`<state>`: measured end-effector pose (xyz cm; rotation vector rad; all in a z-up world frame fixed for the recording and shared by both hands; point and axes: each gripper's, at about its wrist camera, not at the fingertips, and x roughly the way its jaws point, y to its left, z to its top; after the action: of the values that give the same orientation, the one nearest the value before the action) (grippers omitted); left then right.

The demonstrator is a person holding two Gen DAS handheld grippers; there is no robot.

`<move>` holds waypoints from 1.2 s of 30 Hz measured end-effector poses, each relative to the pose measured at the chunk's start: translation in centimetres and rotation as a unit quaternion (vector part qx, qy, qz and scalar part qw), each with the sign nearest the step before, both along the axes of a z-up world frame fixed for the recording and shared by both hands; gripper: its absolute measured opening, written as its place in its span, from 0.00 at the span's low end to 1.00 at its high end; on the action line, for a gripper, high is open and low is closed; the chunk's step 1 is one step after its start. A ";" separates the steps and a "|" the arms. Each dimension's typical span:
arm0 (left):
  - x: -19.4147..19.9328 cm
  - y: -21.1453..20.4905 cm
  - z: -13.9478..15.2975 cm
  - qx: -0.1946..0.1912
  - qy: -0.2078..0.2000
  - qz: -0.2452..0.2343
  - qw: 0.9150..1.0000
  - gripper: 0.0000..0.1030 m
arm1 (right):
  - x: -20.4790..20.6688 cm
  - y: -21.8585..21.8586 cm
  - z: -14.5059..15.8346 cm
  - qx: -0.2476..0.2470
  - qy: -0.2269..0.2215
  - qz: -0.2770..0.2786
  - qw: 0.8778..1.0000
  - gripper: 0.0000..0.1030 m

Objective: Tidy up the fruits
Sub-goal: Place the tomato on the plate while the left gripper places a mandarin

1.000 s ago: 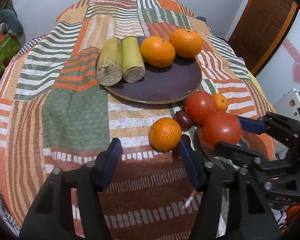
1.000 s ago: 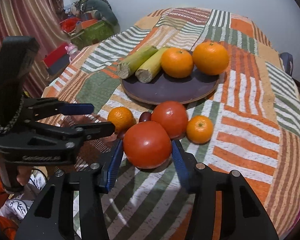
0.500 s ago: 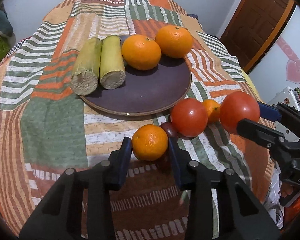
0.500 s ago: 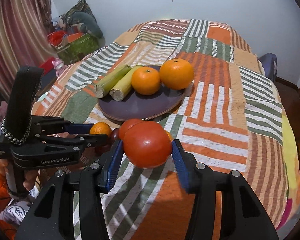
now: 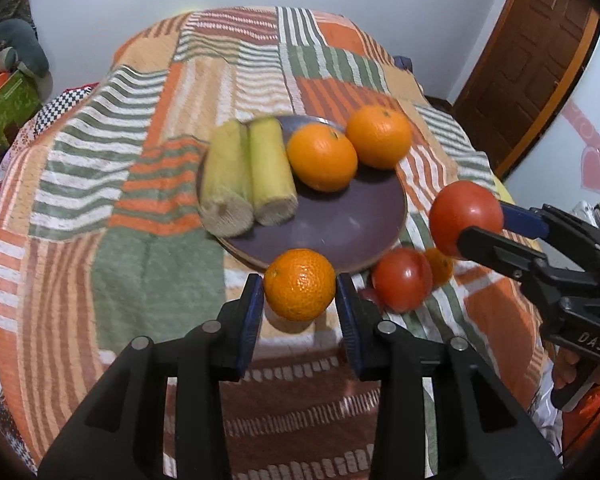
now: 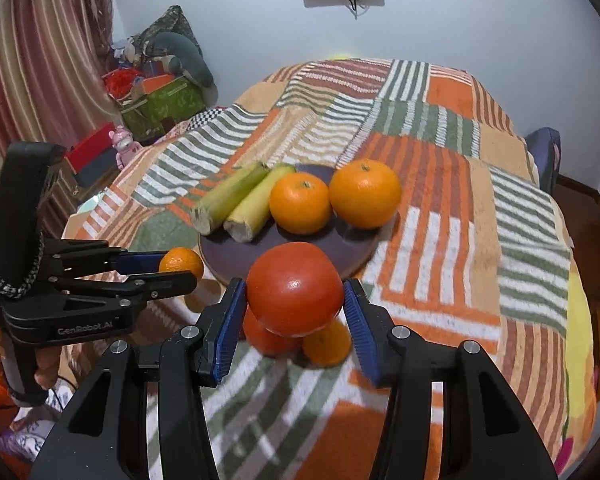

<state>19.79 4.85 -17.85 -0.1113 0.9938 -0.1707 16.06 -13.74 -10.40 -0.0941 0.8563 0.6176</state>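
My left gripper (image 5: 300, 300) is shut on a small orange (image 5: 299, 285) and holds it above the cloth, just in front of the dark plate (image 5: 340, 232). My right gripper (image 6: 295, 300) is shut on a red tomato (image 6: 295, 288), raised near the plate's (image 6: 348, 244) front edge; it also shows in the left wrist view (image 5: 466, 216). The plate holds two sugarcane pieces (image 5: 248, 176) and two oranges (image 5: 322, 158). A second tomato (image 5: 402, 279) and a small orange (image 5: 440, 266) lie on the cloth.
The table is covered with a striped patchwork cloth (image 5: 140, 200). A small dark fruit (image 5: 368, 294) lies beside the second tomato. A wooden door (image 5: 540, 60) is at the right. Boxes and toys (image 6: 156, 96) sit on the floor at the far left.
My left gripper closed on the small orange and lifted it off the cloth toward the plate. My right gripper lifted the tomato higher and moved it toward the plate.
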 end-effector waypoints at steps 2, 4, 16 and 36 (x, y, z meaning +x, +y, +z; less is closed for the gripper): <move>0.4 0.2 0.4 0.002 -0.007 0.002 1.000 0.36 | 0.5 0.5 0.0 0.002 0.000 0.004 1.000 0.45; 0.8 0.2 0.7 0.006 -0.013 0.002 1.000 0.36 | 1.1 1.3 -0.2 0.002 -0.001 0.009 1.000 0.45; 3.1 1.0 -1.1 -0.005 0.002 0.012 1.000 0.36 | 3.9 4.1 -2.7 -0.026 0.021 0.032 0.999 0.45; 4.3 0.6 -2.5 -0.015 0.011 0.007 1.000 0.37 | 4.8 4.4 -4.5 -0.024 0.055 0.029 0.998 0.46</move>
<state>24.11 5.48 -20.38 -0.1477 1.0134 -0.1706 20.91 -9.38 -14.95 -0.1301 0.9772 0.6618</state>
